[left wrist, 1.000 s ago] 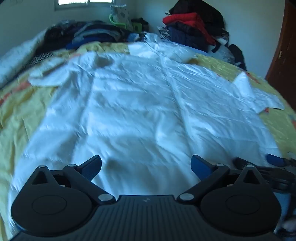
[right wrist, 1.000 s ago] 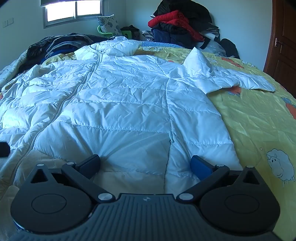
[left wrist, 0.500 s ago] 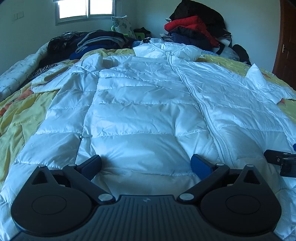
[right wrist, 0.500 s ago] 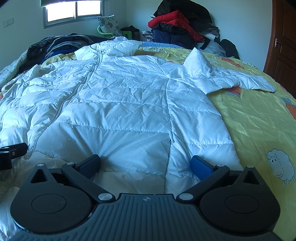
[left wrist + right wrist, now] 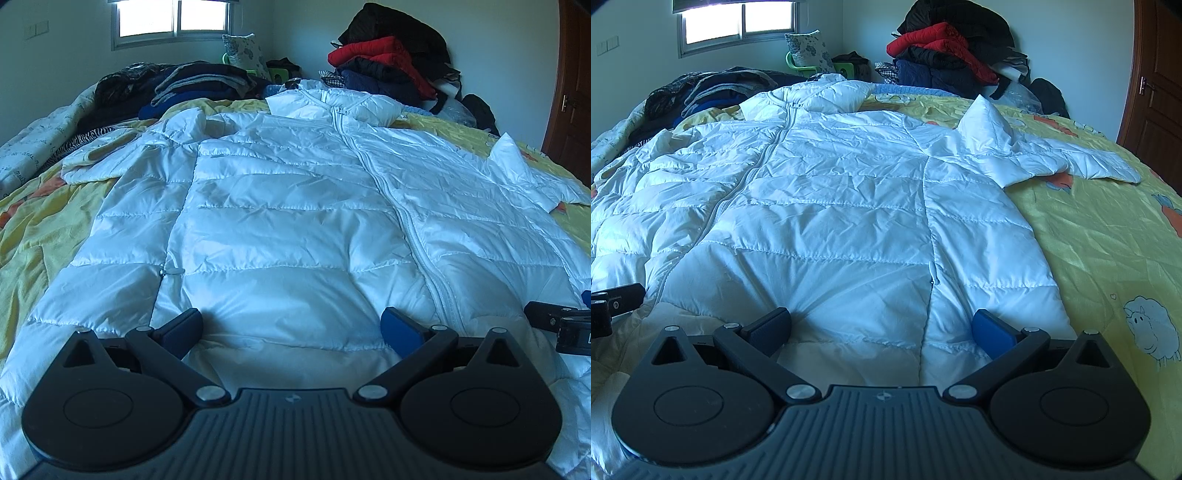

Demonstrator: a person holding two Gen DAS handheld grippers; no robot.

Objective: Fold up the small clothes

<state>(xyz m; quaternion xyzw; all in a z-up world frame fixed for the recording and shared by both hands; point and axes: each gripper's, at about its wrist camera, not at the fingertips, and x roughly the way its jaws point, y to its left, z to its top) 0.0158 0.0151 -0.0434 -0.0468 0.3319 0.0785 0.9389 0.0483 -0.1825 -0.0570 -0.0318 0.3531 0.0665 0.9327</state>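
White quilted jacket [image 5: 295,229] lies front-up and zipped on the bed [image 5: 1108,236], hem nearest both cameras, hood at the far end. Sleeves spread out: one [image 5: 110,166] to the left, one [image 5: 1071,162] to the right over the yellow cover.

Left gripper [image 5: 291,328]: jaws wide open, holding nothing, poised at the hem left of the zip [image 5: 406,229]. Right gripper [image 5: 881,328]: jaws also wide open, empty, at the hem right of the zip, near the side seam.

Step, as I read it: garment is laid out, first fold not yet started. Both grippers look lined up for a hem pinch.

Next move probably needs each set of jaws to close on the hem edge, catching both layers. Fabric looks slick and puffy, so a shallow bite could slip.
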